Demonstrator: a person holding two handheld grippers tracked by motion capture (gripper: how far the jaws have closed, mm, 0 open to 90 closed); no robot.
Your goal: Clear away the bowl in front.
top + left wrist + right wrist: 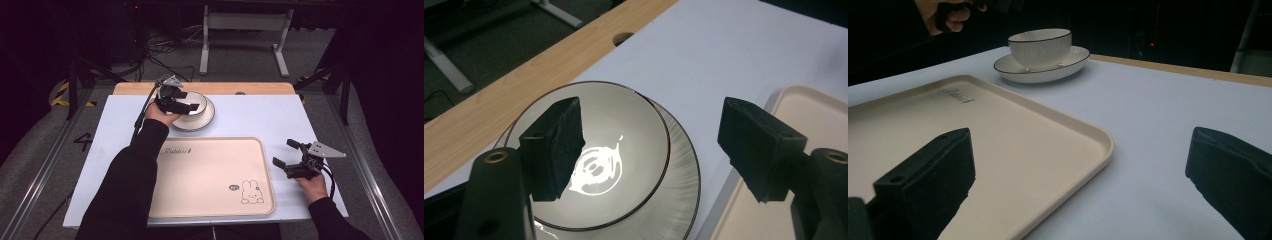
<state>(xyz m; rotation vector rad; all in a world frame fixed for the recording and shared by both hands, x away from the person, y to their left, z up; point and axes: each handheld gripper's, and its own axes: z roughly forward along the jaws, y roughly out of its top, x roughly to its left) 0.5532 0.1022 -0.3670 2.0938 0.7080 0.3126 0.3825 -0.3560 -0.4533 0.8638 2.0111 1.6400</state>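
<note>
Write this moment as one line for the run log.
left gripper: open, over bowl | bowl: on saucer | right gripper: open, beside tray | tray: empty

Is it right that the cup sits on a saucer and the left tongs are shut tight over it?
Not quite. The cup does sit on the saucer, but the left tongs are open, not shut. The left gripper view shows one jaw over the inside of the cup and the other out past the saucer's rim, with a wide gap between them.
</note>
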